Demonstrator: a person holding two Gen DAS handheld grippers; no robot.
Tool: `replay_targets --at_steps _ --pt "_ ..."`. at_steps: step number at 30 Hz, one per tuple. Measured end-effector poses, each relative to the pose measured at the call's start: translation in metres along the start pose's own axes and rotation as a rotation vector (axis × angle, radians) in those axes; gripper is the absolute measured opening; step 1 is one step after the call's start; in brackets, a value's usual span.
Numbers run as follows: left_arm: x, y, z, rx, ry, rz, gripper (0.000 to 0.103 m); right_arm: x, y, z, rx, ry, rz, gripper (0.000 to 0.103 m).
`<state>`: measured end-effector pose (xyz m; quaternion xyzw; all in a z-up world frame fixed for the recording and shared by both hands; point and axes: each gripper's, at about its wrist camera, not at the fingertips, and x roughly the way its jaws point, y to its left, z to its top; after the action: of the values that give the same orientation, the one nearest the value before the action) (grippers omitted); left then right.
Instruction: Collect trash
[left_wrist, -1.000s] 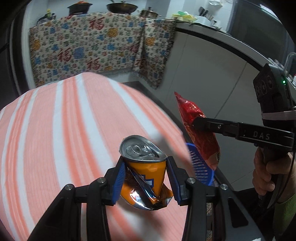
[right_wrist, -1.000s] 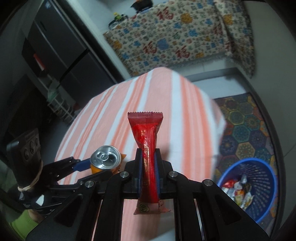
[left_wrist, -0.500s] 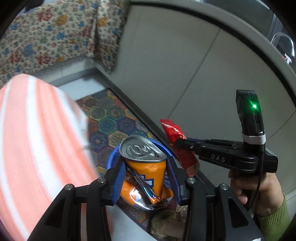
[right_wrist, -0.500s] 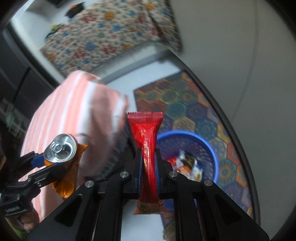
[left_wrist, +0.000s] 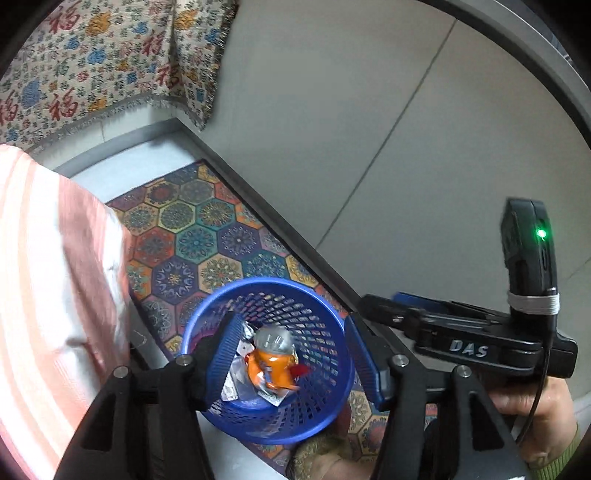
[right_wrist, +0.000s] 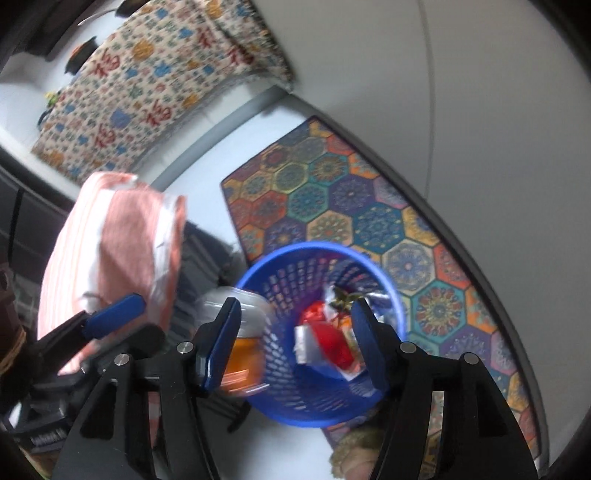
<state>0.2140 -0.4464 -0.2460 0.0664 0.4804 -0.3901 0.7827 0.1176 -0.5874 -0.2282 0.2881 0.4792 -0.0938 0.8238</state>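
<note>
Both grippers hang over the blue mesh basket (left_wrist: 280, 282) (right_wrist: 314, 246) on the floor. My left gripper (left_wrist: 293, 354) has its jaws opening. The crushed orange can (left_wrist: 273, 363) has left its pads and is dropping, blurred, into the basket. In the right wrist view the can (right_wrist: 243, 332) is a blur at the basket's left rim, beside my left gripper (right_wrist: 144, 321). My right gripper (right_wrist: 295, 332) is also opening, with nothing between its pads. The red wrapper (right_wrist: 328, 341) lies below it in the basket among other wrappers. The left wrist view has my right gripper (left_wrist: 391, 301) at the basket's right.
The basket stands on a hexagon-patterned rug (left_wrist: 192, 229) beside a white cabinet front (left_wrist: 369, 110). The orange-striped tablecloth (left_wrist: 44, 277) hangs at the left. A patterned cloth (left_wrist: 92, 55) drapes the far counter. A hand (left_wrist: 528, 402) holds the right gripper. A furry slipper (left_wrist: 321, 456) is near the basket.
Both grippers swung from the table down over the basket. Their jaws opened and let go of the can and the red wrapper, which have dropped towards the basket.
</note>
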Motion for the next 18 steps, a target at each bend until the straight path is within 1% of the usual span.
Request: replay_targets --at_steps 2,3,4,5,6,7,8,11,13,15,16,18 --pt "-0.013 -0.003 -0.002 0.010 -0.039 0.023 0.060 -0.011 -0.005 -0.001 0.023 -0.029 -0.016 0.077" --pt "-0.024 -0.008 -0.004 0.032 -0.072 0.053 0.060 -0.015 -0.005 -0.003 0.028 -0.043 -0.025 0.086" --pt "-0.032 -0.014 -0.006 0.050 -0.095 0.074 0.064 -0.023 -0.004 -0.005 0.032 -0.059 -0.032 0.097" --pt "-0.044 -0.020 -0.010 0.076 -0.123 0.096 0.074 -0.029 -0.003 -0.007 0.034 -0.072 -0.042 0.102" --pt "-0.057 -0.027 -0.015 0.099 -0.148 0.112 0.078 -0.037 -0.002 -0.011 0.032 -0.083 -0.053 0.103" --pt "-0.068 -0.031 -0.020 0.118 -0.171 0.118 0.086 -0.045 0.001 -0.015 0.023 -0.089 -0.065 0.103" --pt "-0.078 -0.036 -0.026 0.131 -0.181 0.127 0.088 -0.051 0.002 -0.018 0.014 -0.090 -0.076 0.103" --pt "-0.100 -0.044 -0.044 0.140 -0.155 0.167 0.088 -0.075 0.010 -0.035 -0.013 -0.110 -0.121 0.103" --pt "-0.115 -0.046 -0.056 0.120 -0.168 0.201 0.088 -0.093 0.016 -0.052 -0.046 -0.135 -0.177 0.103" --pt "-0.124 -0.047 -0.065 0.101 -0.172 0.249 0.088 -0.108 0.021 -0.070 -0.067 -0.162 -0.212 0.103" --pt "-0.127 -0.047 -0.070 0.091 -0.173 0.273 0.088 -0.117 0.023 -0.082 -0.072 -0.176 -0.221 0.103" --pt "-0.137 -0.051 -0.076 0.083 -0.181 0.321 0.088 -0.128 0.026 -0.100 -0.076 -0.179 -0.214 0.103"
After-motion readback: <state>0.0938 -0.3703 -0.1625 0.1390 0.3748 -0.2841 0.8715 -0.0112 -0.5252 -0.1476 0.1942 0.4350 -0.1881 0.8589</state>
